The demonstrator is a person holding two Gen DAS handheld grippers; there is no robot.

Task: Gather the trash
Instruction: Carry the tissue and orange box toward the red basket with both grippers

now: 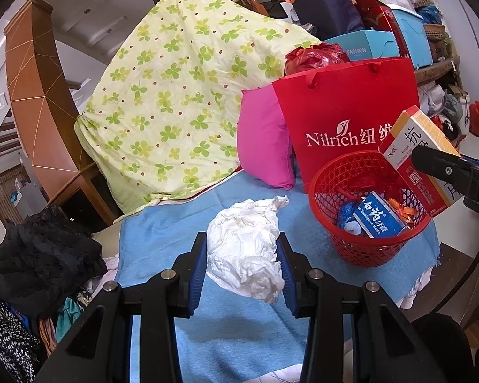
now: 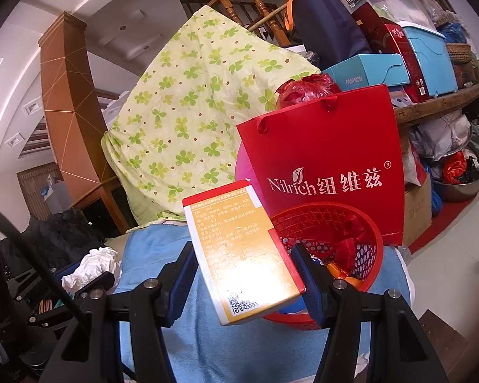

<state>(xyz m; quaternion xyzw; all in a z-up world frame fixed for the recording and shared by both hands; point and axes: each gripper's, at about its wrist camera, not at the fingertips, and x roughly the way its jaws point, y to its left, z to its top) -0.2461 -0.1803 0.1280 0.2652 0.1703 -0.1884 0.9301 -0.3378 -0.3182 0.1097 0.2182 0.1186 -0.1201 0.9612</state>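
My left gripper (image 1: 242, 255) is shut on a crumpled white tissue (image 1: 246, 249) and holds it just above the blue cloth (image 1: 163, 233). The tissue also shows at the far left of the right wrist view (image 2: 92, 268). My right gripper (image 2: 244, 265) is shut on a yellow and red medicine box (image 2: 239, 255), held tilted beside the red mesh basket (image 2: 367, 245). In the left wrist view the box (image 1: 421, 153) hangs over the basket's (image 1: 376, 249) right rim. The basket holds a blue toothpaste box (image 1: 380, 217) and red and orange wrappers.
A red Nilrich paper bag (image 1: 345, 118) stands right behind the basket, with a pink pillow (image 1: 262, 140) to its left. A green clover quilt (image 1: 175, 95) is piled behind. Black clothes (image 1: 41, 255) lie at the left. Boxes and shelves (image 1: 408, 32) crowd the right.
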